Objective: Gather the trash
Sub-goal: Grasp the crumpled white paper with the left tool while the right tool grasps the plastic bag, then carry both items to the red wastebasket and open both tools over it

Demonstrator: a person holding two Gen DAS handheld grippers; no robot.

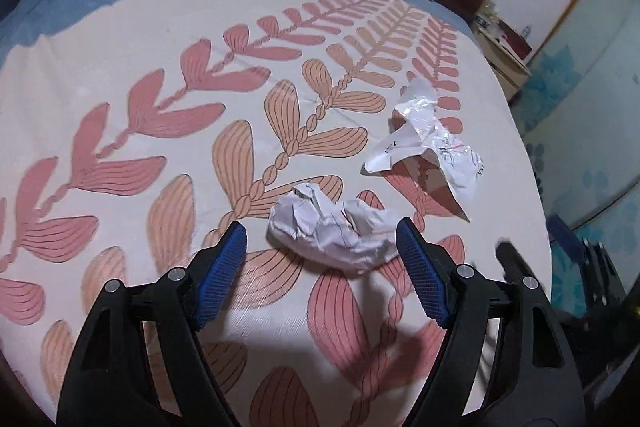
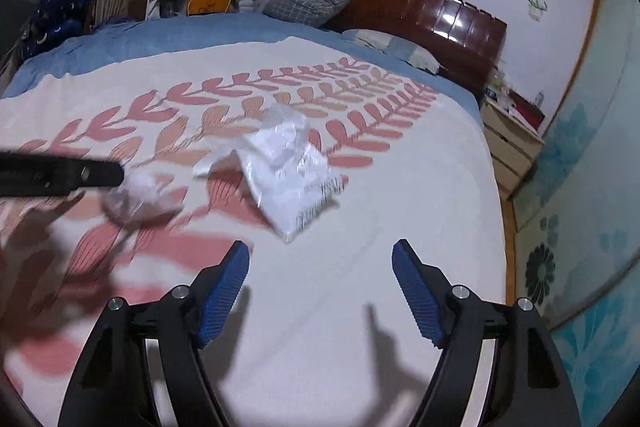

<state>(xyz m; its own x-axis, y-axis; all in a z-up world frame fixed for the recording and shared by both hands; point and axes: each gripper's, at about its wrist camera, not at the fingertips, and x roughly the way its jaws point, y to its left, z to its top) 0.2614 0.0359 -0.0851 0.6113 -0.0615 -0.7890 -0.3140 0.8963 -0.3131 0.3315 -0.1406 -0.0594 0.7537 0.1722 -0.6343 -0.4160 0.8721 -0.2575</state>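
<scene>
Both grippers are wide open and holding nothing. The left gripper (image 1: 320, 239) straddles the crumpled paper ball (image 1: 332, 233) on the leaf-print bedspread (image 1: 120, 107); the right gripper (image 2: 320, 259) sits just short of the plastic wrapper (image 2: 288, 167). Biggest risk is probably pinching the bedspread too, or that slick wrapper slipping away.
</scene>
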